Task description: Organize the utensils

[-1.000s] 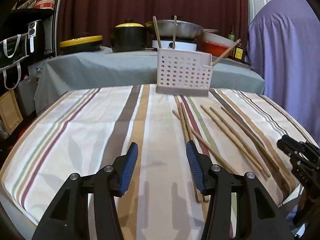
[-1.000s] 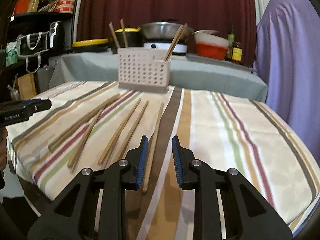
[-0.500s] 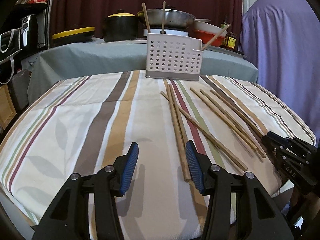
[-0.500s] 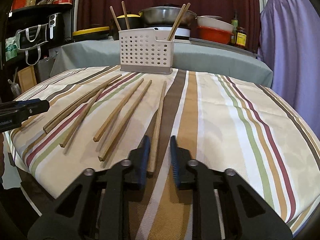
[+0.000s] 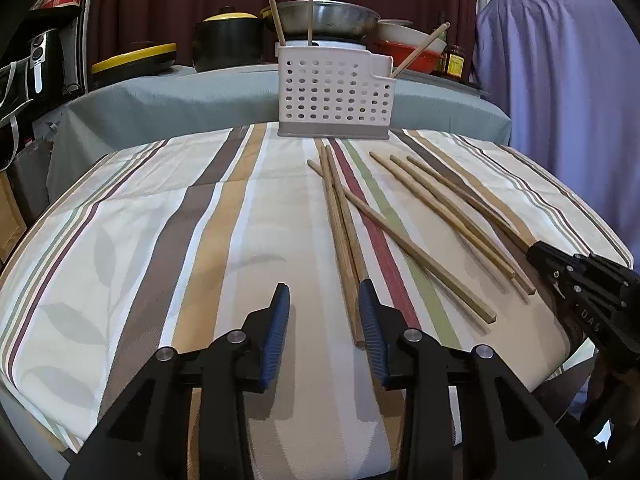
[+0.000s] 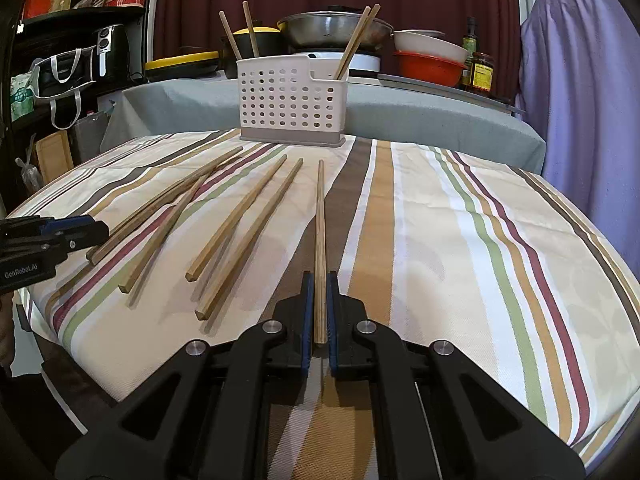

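Four chopsticks already stand in the caddy [image 6: 291, 100] at twelve o'clock; six lie loose on the cloth [image 6: 460, 240]. The right gripper [image 6: 319, 312] is clamped on one stick [image 6: 320, 232] pointing toward twelve. The left gripper [image 5: 324, 324] is closing, nothing pinched yet, a pair [image 5: 340, 216] just by its right pad.

Home kitchen/dining corner. Ahead of the tongs: striped tablecloth [image 6: 460, 240], then a counter with a steel wok [image 6: 332, 30], black pot with yellow lid [image 5: 226, 42], red bowl [image 6: 428, 68], sauce bottles [image 6: 480, 68]. Air fryer [image 6: 108, 52] on shelves, far left.
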{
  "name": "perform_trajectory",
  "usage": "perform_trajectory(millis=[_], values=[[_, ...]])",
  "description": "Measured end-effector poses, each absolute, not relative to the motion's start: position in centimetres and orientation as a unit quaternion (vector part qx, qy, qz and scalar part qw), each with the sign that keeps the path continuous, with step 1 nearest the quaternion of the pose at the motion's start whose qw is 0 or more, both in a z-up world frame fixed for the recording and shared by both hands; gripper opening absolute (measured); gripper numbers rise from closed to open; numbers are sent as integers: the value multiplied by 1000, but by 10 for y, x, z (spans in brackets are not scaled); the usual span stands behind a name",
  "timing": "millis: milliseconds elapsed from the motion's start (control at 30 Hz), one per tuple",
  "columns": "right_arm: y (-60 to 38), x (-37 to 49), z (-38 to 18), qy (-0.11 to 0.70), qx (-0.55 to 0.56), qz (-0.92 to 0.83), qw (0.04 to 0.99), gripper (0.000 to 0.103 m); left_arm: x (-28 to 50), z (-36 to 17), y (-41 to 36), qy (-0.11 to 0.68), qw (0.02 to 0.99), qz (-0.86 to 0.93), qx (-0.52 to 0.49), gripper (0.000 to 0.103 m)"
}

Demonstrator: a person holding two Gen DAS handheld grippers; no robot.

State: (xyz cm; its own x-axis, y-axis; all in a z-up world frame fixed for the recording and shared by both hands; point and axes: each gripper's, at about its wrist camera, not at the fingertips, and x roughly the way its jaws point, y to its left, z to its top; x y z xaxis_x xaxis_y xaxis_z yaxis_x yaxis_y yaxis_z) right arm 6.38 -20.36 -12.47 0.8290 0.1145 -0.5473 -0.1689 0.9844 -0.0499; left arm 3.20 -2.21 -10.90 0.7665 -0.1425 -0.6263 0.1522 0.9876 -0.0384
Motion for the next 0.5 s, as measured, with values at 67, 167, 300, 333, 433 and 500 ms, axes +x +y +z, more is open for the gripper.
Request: perform_trajectory(millis=[67, 167, 300, 333, 433, 500], values=[[-204, 64, -125, 283, -48, 74, 955, 7, 31, -109, -23, 332, 940, -79, 10, 36], [-205, 64, -124, 282, -48, 73, 955, 7, 31, -110, -25, 332, 940, -82, 13, 36], [-207, 63, -124, 282, -47, 70, 956, 7, 30, -110, -26, 329, 941, -79, 19, 31], [-208, 63, -124, 282, -46, 70, 956, 7, 29, -110, -25, 328, 942, -76, 20, 30], [-209, 63, -124, 281, -46, 70, 956, 7, 29, -110, -24, 329, 941, -72, 18, 29], [-209, 63, -123, 280, -46, 70, 956, 7, 28, -110, -26, 330, 940, -78, 22, 29]])
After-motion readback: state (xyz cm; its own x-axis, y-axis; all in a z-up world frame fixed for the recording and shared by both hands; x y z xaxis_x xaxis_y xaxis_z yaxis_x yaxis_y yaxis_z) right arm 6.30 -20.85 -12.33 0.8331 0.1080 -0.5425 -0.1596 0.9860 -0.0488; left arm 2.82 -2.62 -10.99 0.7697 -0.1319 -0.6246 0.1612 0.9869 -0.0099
